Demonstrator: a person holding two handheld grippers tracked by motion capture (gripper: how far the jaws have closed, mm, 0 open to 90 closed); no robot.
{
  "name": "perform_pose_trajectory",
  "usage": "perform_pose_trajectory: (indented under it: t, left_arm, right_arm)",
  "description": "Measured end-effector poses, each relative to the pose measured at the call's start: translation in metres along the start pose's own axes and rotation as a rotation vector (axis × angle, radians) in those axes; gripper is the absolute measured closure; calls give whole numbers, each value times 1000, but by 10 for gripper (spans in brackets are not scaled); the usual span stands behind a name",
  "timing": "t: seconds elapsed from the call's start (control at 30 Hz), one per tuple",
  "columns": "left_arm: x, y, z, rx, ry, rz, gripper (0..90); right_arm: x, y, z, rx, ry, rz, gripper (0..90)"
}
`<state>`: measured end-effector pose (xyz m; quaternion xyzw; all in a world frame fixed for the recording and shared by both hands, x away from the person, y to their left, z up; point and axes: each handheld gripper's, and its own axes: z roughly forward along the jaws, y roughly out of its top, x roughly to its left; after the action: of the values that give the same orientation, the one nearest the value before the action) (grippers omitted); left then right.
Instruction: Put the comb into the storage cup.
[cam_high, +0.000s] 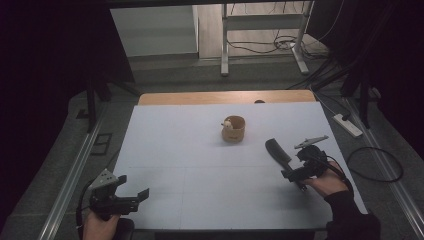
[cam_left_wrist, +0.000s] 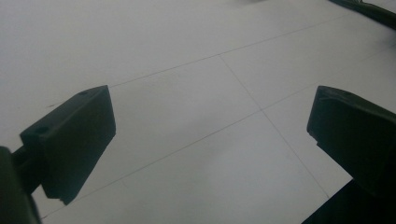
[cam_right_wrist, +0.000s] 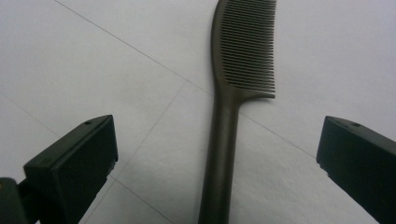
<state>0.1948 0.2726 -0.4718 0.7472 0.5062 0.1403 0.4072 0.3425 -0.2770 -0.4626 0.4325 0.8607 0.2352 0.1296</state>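
- On the white table (cam_high: 200, 190), I am working with a claw in each hand, my forearms coming in from the near edge.
- Over at the right side of the table, my right claw (cam_right_wrist: 217, 154) is hovering just above a dark comb (cam_right_wrist: 233, 93), with its jaws standing wide apart.
- Seen along that claw, the comb's handle is running straight up the middle between the two black jaws, and neither jaw is touching it.
- Beyond the handle, the comb's head is lying farther from me, its fine teeth pointing to the right in that view.
- From above, the comb (cam_high: 278, 151) is lying flat on the table, slanting away from my right claw (cam_high: 295, 172) toward the middle of the table.
- Near the left front corner of the table, my left claw (cam_high: 131, 192) is resting in my hand, low and close to the edge.
- Looking along my left claw (cam_left_wrist: 210, 140), I am seeing its jaws wide apart too, with bare white table between them and nothing held.
- Farther back, near the middle of the table, a small round wooden cup (cam_high: 234, 129) is standing upright, well apart from the comb.
- At the cup's left rim, a small pale thing (cam_high: 227, 124) is sitting, too small for me to tell what it is.
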Motion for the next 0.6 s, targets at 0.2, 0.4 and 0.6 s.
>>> perform_pose_trajectory:
  t: [0.2,0.4,0.6]
  left_arm:
    - [0,0,0,1,-1,-1,18]
    - [0,0,0,1,-2,0,17]
    - [0,0,0,0,-2,2,17]
  right_arm:
    - [1,1,4,16,-5,-2,0]
    - [-3,-3,15,45,-9,10,0]
    - [-6,-8,25,78,-14,10,0]
